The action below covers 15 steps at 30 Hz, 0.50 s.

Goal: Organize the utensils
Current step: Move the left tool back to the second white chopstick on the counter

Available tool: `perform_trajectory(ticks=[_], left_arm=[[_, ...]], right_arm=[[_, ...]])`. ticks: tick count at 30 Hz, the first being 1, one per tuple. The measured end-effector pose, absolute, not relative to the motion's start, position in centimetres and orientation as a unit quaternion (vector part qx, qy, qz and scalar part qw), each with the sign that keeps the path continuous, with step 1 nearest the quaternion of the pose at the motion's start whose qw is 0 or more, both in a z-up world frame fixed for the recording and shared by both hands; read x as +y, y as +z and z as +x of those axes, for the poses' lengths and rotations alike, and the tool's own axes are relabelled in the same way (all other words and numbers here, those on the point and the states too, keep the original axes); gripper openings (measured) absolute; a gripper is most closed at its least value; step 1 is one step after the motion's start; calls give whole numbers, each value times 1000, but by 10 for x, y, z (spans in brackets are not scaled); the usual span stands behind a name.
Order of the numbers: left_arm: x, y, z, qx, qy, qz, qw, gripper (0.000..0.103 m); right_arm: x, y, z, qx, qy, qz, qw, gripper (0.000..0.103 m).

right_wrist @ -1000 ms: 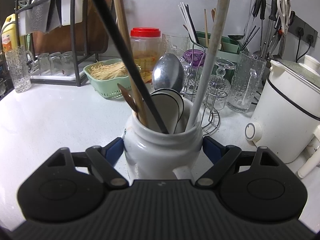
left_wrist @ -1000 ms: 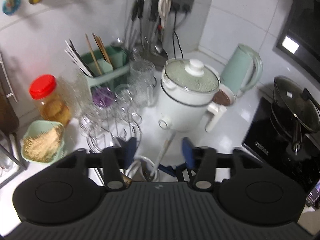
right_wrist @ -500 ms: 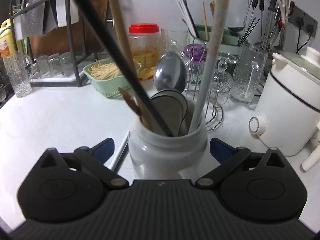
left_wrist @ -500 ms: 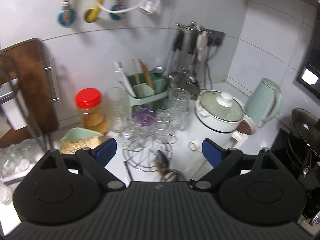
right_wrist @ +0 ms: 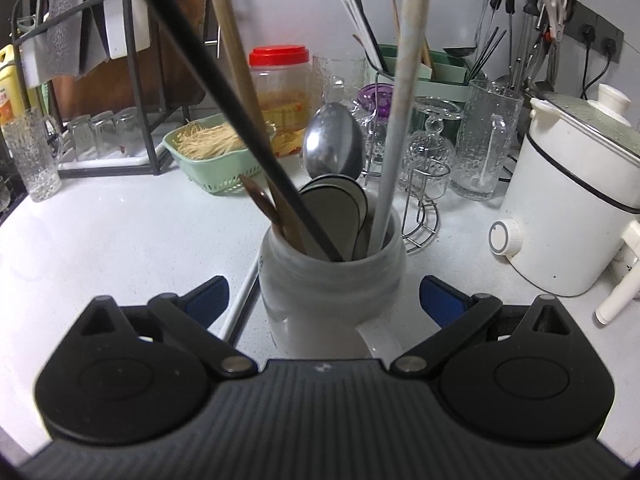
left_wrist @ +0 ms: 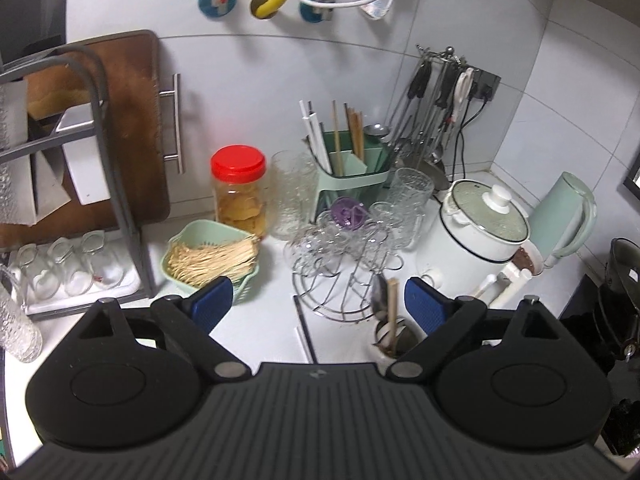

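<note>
A white ceramic jar (right_wrist: 332, 280) stands on the white counter with several utensils in it: a black stick (right_wrist: 240, 120), a wooden handle (right_wrist: 240, 72), a long white handle (right_wrist: 404, 80), a metal spoon (right_wrist: 332, 148) and black-rimmed white spoons (right_wrist: 336, 216). My right gripper (right_wrist: 324, 296) is open, its blue pads standing clear on either side of the jar. My left gripper (left_wrist: 318, 300) is open and empty, higher and back from the jar (left_wrist: 394, 336), which shows by its right finger. A white stick and a black stick (left_wrist: 304, 332) lie on the counter beside the jar.
Behind the jar stand a wire rack of glasses (left_wrist: 344, 256), a green chopstick holder (left_wrist: 352, 168), a red-lidded jar (left_wrist: 240, 192) and a green basket of thin sticks (left_wrist: 212, 256). A white electric pot (right_wrist: 572, 208) is at the right, a dish rack (left_wrist: 80, 208) at the left.
The right gripper let go of the jar and opened wide. The left gripper opened off the white handle and drew back and left, so the jar now sits low in its view.
</note>
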<state>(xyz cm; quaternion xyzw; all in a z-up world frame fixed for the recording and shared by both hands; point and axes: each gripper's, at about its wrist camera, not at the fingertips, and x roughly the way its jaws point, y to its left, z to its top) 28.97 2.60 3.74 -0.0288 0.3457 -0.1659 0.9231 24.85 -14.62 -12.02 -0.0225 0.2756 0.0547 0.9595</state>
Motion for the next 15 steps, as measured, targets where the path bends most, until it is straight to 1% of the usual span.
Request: perform_trajectory(ticks=[9, 12, 15], left_arm=[[42, 4, 293, 387, -145, -43, 910, 95], [42, -6, 291, 399, -140, -30, 906, 95], [44, -18, 287, 410, -139, -38, 901, 95]], right_arm=[[-144, -121, 232, 284, 41, -11, 958, 103], [-140, -120, 226, 281, 42, -9, 959, 103], [-137, -120, 220, 275, 41, -9, 961, 103]])
